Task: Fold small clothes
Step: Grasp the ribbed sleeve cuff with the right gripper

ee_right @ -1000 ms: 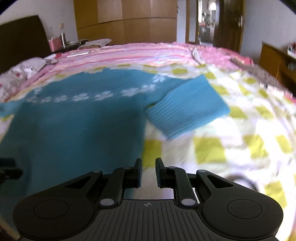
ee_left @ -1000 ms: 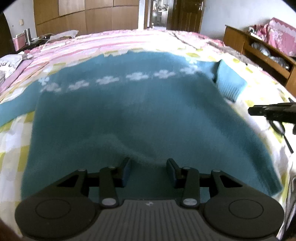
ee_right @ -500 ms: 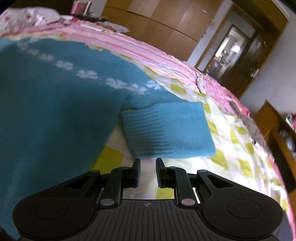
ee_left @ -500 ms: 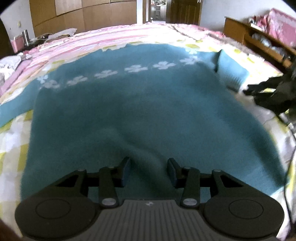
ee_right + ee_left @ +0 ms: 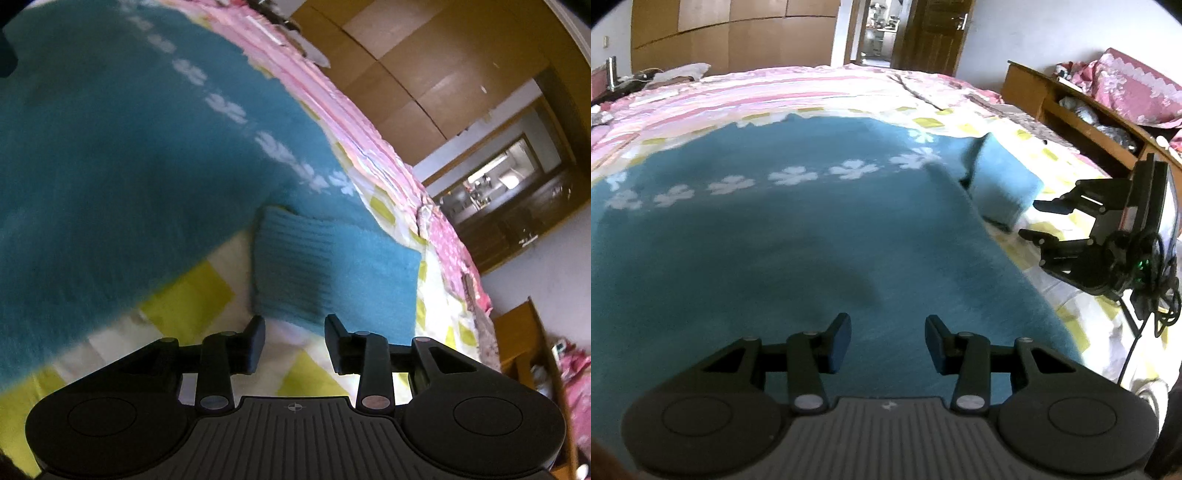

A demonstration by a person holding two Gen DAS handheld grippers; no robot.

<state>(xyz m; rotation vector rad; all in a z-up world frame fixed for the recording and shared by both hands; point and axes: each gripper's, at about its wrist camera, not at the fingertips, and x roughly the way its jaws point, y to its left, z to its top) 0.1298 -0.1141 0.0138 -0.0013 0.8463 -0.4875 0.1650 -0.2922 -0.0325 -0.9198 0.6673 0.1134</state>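
Little of the folding looks done; the blue sweater [image 5: 798,236] lies spread flat on the checked bedspread [image 5: 184,302], its body unfolded, and only the right sleeve [image 5: 332,273] is doubled back beside the body, ribbed cuff nearest the right gripper [image 5: 294,339]; sleeves and body are, I judge, yet to be folded in. The right gripper has just been opening; its jaws stand partly apart just short of the cuff, with nothing between them. The left gripper [image 5: 887,341] hovers over the sweater's lower part, jaws partly open and empty.
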